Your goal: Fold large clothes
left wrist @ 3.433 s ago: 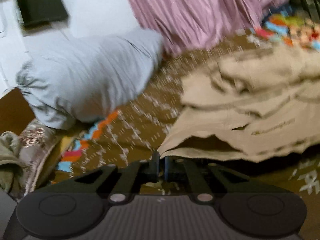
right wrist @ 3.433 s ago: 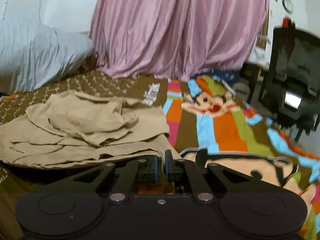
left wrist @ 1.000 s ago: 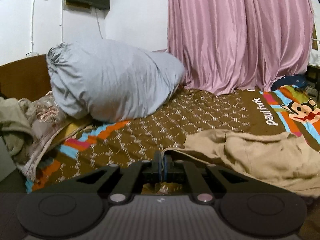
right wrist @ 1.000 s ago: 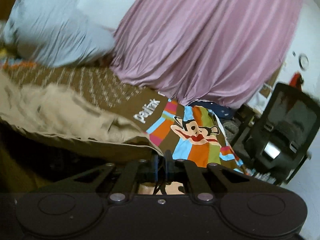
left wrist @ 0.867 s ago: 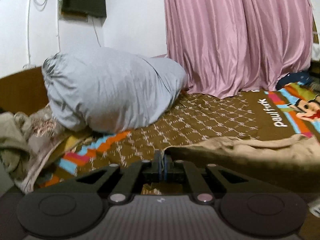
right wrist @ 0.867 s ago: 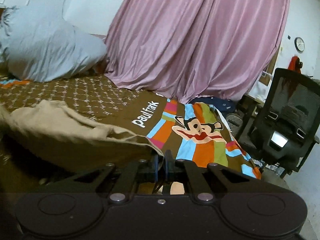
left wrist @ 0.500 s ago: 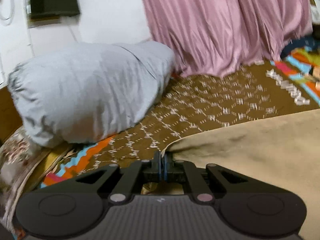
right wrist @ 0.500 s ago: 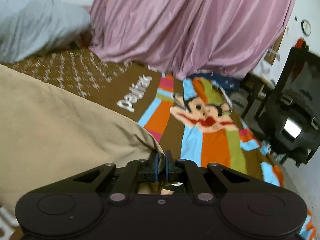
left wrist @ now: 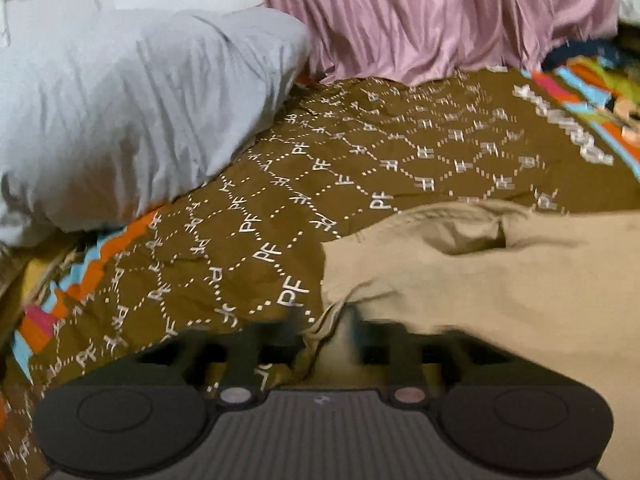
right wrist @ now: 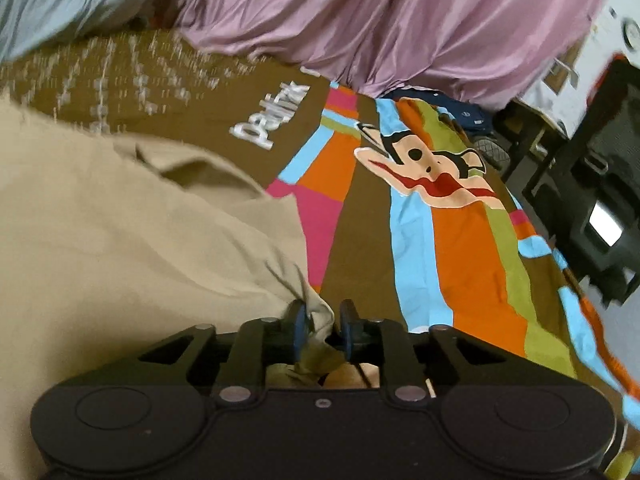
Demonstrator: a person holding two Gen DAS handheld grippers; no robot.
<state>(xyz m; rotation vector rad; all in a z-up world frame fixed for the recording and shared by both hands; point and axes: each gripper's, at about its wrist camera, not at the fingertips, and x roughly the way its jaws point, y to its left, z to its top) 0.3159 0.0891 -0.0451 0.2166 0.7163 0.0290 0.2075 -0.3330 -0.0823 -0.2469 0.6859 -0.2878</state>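
Releasing the tan garment (left wrist: 500, 280) to settle flat on the bed (left wrist: 360, 168), left hand-held gripper (left wrist: 326, 334) and right hand-held gripper (right wrist: 323, 326) had just been opening, corners lying loose between parted jaws.

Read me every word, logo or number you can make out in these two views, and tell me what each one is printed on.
"PF": white letters repeated across the dotted lattice on the brown bedspread.
"Paul..." : large white lettering on the same bedspread beside the cartoon monkey face; only the start reads, the rest is blurred.
Wall clock: too small to read.
Tan garment: no print visible.
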